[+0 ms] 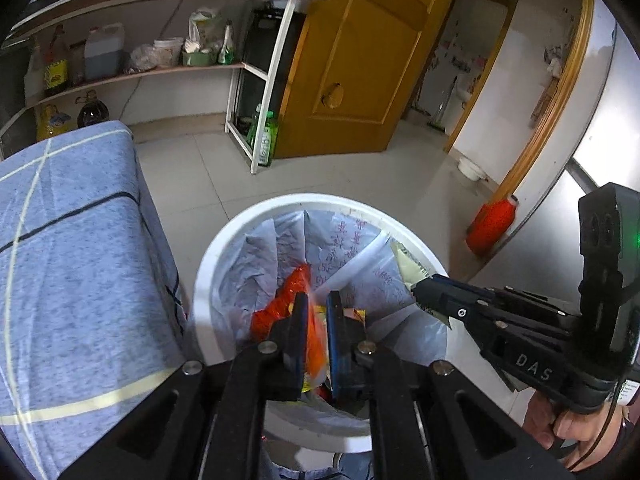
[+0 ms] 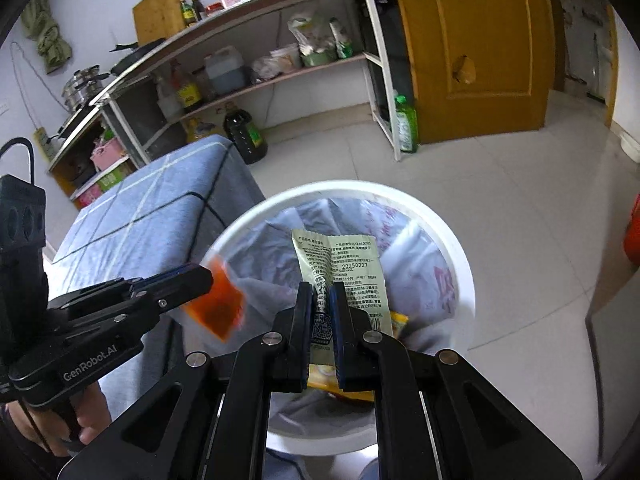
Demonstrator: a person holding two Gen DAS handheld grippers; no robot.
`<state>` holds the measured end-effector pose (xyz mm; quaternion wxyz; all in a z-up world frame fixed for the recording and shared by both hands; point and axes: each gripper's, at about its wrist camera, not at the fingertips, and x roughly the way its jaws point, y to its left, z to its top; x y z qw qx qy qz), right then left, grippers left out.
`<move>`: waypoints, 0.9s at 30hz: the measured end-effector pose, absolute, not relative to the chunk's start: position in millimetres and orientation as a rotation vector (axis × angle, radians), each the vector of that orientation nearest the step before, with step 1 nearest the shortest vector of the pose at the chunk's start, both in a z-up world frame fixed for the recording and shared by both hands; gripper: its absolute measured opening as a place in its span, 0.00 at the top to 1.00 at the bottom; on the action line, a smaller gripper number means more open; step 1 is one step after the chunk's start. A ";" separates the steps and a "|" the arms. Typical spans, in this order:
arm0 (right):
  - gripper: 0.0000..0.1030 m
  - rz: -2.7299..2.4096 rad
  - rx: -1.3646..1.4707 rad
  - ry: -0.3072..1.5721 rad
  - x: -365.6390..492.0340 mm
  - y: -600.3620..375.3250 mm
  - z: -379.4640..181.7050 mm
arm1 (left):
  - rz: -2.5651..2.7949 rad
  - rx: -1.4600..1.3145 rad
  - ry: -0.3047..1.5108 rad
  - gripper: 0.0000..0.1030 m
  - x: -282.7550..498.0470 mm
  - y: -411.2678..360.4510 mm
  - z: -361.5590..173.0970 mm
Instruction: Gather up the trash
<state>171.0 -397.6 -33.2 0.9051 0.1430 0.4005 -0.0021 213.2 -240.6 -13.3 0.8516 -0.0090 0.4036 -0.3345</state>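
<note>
A white bin (image 1: pixel 224 240) (image 2: pixel 460 248) with a thin plastic liner stands on the tiled floor below both grippers. My left gripper (image 1: pixel 317 300) (image 2: pixel 206 274) is shut on an orange sauce sachet (image 1: pixel 314 340) (image 2: pixel 218 304), which hangs over the bin's left side. My right gripper (image 2: pixel 322 292) (image 1: pixel 416 292) is shut on a pale green printed packet (image 2: pixel 340 256) (image 1: pixel 408 268) above the bin's mouth. Inside the liner lie a red wrapper (image 1: pixel 280 300) and a yellow wrapper (image 2: pixel 400 322). A hand holds each gripper's handle.
A blue-grey checked cloth covers a block (image 1: pixel 72 240) just left of the bin. Behind stand a shelf unit (image 1: pixel 140 68) with bottles and jars, a wooden door (image 1: pixel 352 60) and a green bottle (image 1: pixel 264 136) on the floor. A red object (image 1: pixel 490 220) lies to the right.
</note>
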 end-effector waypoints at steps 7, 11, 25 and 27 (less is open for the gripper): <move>0.90 -0.022 0.302 0.855 170.1 -403.0 -41.1 | -0.701 0.003 0.861 0.74 210.1 -249.7 -15.9; 0.81 -0.029 0.292 0.844 166.8 -402.0 -37.7 | -0.693 -0.006 0.852 0.74 210.2 -244.2 -12.1; 0.74 -0.036 0.276 0.748 144.3 -388.5 -3.6 | -0.669 -0.028 0.786 0.74 189.6 -219.1 12.4; 0.74 -0.032 0.271 0.726 137.7 -382.8 3.8 | -0.664 -0.024 0.769 0.74 184.0 -213.7 17.4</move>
